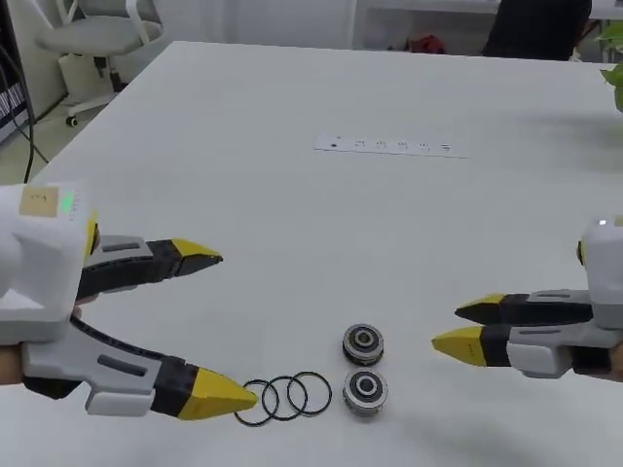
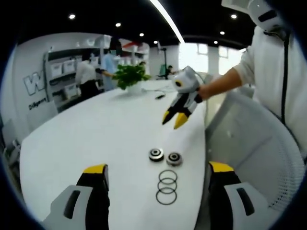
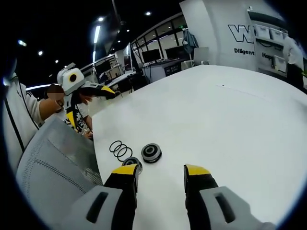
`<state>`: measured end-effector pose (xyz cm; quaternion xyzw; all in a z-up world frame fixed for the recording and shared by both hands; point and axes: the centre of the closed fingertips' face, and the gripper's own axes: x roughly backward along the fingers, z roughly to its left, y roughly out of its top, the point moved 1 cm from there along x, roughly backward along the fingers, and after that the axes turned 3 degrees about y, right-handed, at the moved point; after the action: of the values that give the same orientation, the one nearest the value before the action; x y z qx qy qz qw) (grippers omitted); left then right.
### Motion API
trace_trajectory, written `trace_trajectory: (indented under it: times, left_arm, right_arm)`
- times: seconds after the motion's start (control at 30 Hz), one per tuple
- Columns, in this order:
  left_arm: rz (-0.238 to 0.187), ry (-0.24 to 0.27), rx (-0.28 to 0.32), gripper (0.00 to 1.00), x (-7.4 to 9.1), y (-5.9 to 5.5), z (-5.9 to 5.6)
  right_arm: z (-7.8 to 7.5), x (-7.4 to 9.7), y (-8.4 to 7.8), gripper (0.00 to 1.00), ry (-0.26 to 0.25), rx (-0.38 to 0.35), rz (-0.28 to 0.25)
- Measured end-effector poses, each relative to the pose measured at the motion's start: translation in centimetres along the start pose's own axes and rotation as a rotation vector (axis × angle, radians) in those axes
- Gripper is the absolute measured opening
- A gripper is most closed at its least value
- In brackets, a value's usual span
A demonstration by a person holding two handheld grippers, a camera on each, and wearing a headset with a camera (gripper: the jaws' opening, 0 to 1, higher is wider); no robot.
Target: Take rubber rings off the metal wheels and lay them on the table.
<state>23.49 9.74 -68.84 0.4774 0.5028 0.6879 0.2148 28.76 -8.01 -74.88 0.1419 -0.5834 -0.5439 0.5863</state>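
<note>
Left gripper (image 1: 237,328) sat closest to me, its jaws spread wide with nothing between them. Its nearer fingertip overlapped the leftmost of the three rubber rings (image 1: 284,397) in the head view; I could not tell whether it touched. The right gripper (image 1: 446,327) stood with its jaws parted by a narrow gap, also holding nothing, its tips aimed leftward at the metal wheels (image 1: 364,365) but apart from them.

The rings lay flat on the table (image 1: 292,195) near its front edge. They overlapped one another in a short chain that ran left to right, from the left gripper's tip toward the nearer wheel. The two wheels lay on their sides just beside each other, bores facing up, lined up one behind the other away from me. Each had a dark outer band; I could not tell if that was rubber.

Farther out on the table, a pale strip of sockets (image 1: 391,146) lay crosswise, well apart from the work. Beyond the far left corner stood an office chair (image 1: 97,39), and green leaves (image 1: 613,68) showed at the right edge. Nothing stood between either gripper and the wheels.
</note>
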Motion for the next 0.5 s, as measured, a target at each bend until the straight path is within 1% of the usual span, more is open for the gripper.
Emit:
trace_trajectory:
  times: [0.13,0.27,0.5]
  left_arm:
    - [-0.003,-0.017,-0.032,0.85,-0.6,0.8,-0.2]
    - [0.014,-0.039,-0.066,0.85,-1.4,1.2,-0.2]
    - [0.000,-0.069,-0.100,0.85,-3.1,2.9,0.0]
  right_arm:
    - [-0.2,0.2,-0.5,0.35,-0.005,-0.023,-0.006]
    - [-0.5,0.5,-1.0,0.34,-0.012,-0.033,-0.001]
    - [-0.6,0.6,-1.9,0.34,-0.012,-0.059,-0.002]
